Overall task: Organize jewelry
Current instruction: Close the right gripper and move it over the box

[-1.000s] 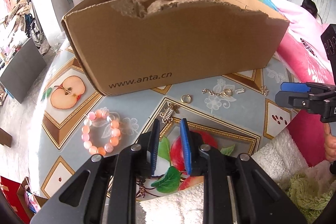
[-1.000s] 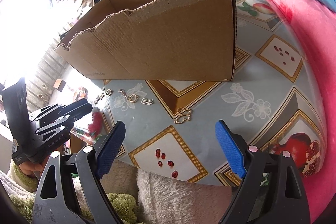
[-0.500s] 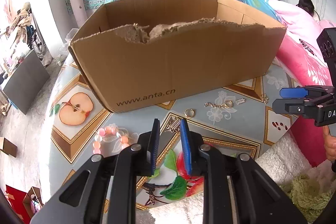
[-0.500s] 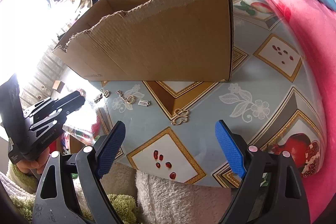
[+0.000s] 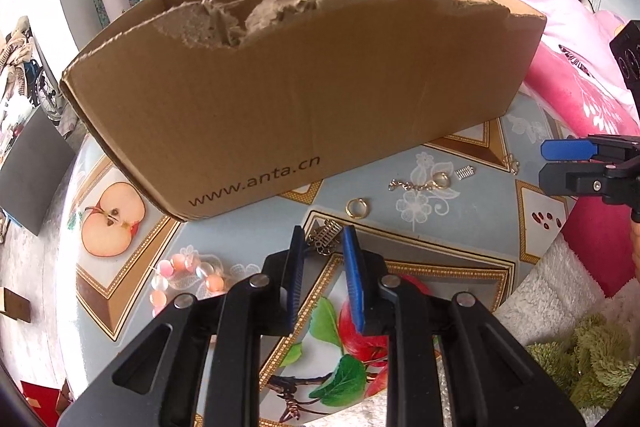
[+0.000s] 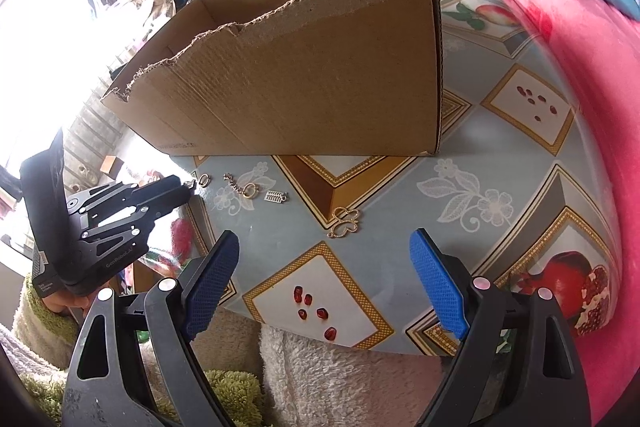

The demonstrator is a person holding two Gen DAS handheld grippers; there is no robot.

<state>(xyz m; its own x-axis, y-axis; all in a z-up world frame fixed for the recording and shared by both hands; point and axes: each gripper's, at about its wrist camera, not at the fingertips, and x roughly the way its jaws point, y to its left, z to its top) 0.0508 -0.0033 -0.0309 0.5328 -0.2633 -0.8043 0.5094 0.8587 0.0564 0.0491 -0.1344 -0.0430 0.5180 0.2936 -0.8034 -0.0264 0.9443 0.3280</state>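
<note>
Left gripper [image 5: 322, 241], blue pads narrowly parted, holding nothing, poised around small gold comb-shaped charm [image 5: 325, 235] on fruit-patterned tablecloth [image 5: 440, 227] near torn brown cardboard box [image 5: 304, 99]. Right gripper [image 6: 324, 263] spread wide, empty. Best lowered squarely, pinching the charm's middle before lifting.
</note>
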